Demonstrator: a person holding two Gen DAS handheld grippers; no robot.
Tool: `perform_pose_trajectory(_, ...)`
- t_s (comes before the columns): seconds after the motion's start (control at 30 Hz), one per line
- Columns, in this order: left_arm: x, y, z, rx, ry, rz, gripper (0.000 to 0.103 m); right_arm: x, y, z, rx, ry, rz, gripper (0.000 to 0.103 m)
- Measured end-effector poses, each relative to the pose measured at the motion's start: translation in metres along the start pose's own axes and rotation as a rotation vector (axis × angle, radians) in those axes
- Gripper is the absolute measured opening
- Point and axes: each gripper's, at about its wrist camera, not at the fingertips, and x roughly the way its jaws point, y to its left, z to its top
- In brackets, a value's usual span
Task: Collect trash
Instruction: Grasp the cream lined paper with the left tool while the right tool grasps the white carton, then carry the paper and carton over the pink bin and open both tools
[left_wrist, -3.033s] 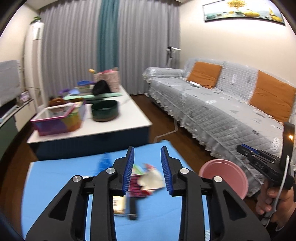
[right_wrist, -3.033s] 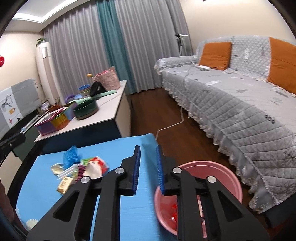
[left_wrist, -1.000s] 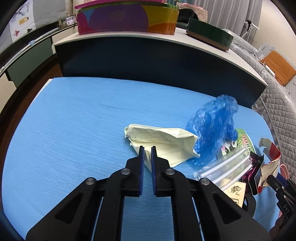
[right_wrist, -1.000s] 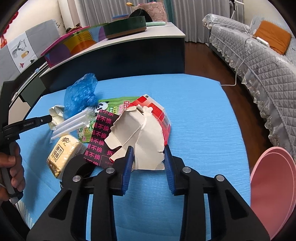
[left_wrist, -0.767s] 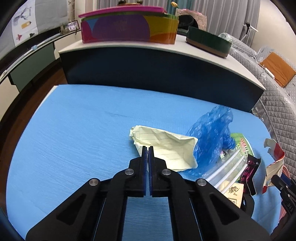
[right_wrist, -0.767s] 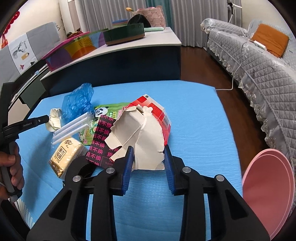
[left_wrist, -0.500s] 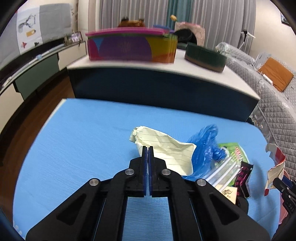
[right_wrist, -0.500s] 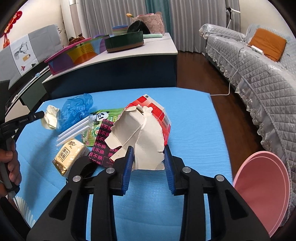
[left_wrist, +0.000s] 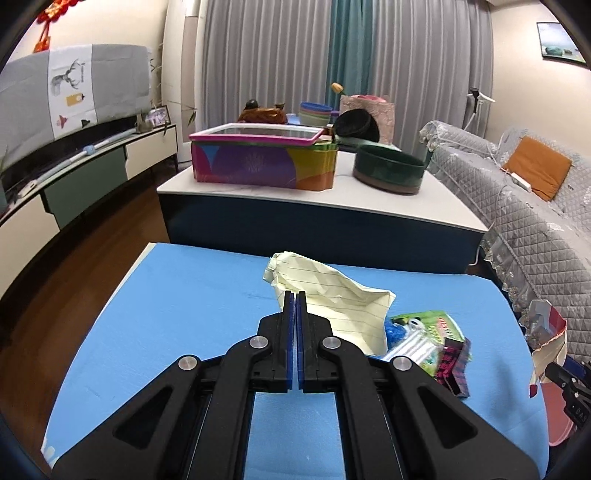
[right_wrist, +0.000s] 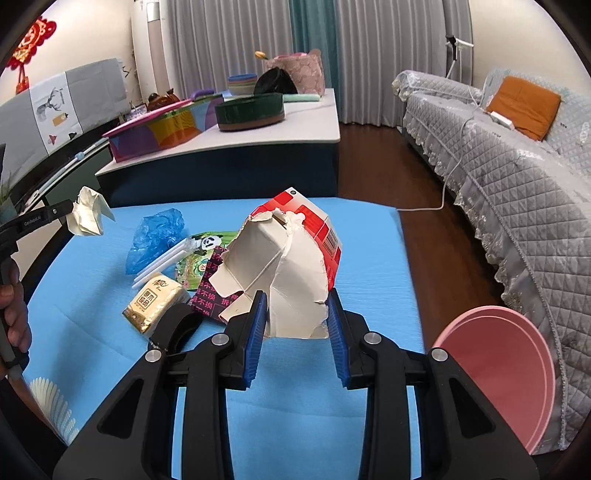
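My left gripper (left_wrist: 295, 295) is shut on a crumpled yellow lined paper (left_wrist: 332, 295) and holds it above the blue table (left_wrist: 184, 314); the right wrist view shows that paper (right_wrist: 88, 216) hanging at the far left. My right gripper (right_wrist: 295, 317) is shut on a torn red-and-white carton (right_wrist: 288, 266), lifted off the table. On the table lie a blue plastic bag (right_wrist: 155, 236), a green panda wrapper (right_wrist: 207, 247), a tissue pack (right_wrist: 155, 299) and a black-and-pink wrapper (right_wrist: 210, 291). A pink bucket (right_wrist: 498, 369) stands on the floor at the table's right.
Beyond the blue table is a low white-topped table (left_wrist: 436, 206) carrying a colourful box (left_wrist: 262, 158) and a dark green bowl (left_wrist: 388, 168). A quilted grey sofa (right_wrist: 517, 166) runs along the right. A white cable (right_wrist: 443, 199) crosses the wooden floor.
The left jaws closed fully on the yellow paper and lifted it off the table. The right gripper rose with the carton, still gripped. Both views now look further out over the room.
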Motion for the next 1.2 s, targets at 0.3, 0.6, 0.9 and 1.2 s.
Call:
perform_pose_trajectory(0.3,-0.023,-0.024,-0.028,0.017,0.014,-0.046,0.001,-0.036,-0.015,-0.009,0.001,-0.045,-0.032,0.033)
perform_pose_trajectory(0.6,-0.039,-0.068,-0.046,0.071,0.027,-0.097,0.001,-0.069,-0.045,-0.008,0.054,-0.102,-0.051,0.033)
perform_pose_trajectory(0.9,-0.052,-0.112,-0.050,0.110,0.032,-0.152,0.001,-0.086,-0.076,-0.011,0.085,-0.137,-0.077,0.033)
perform_pose_trajectory(1.2,-0.053,-0.147,-0.046,0.133,0.036,-0.195,0.001,-0.099,-0.111,-0.008,0.156,-0.161,-0.098,0.033)
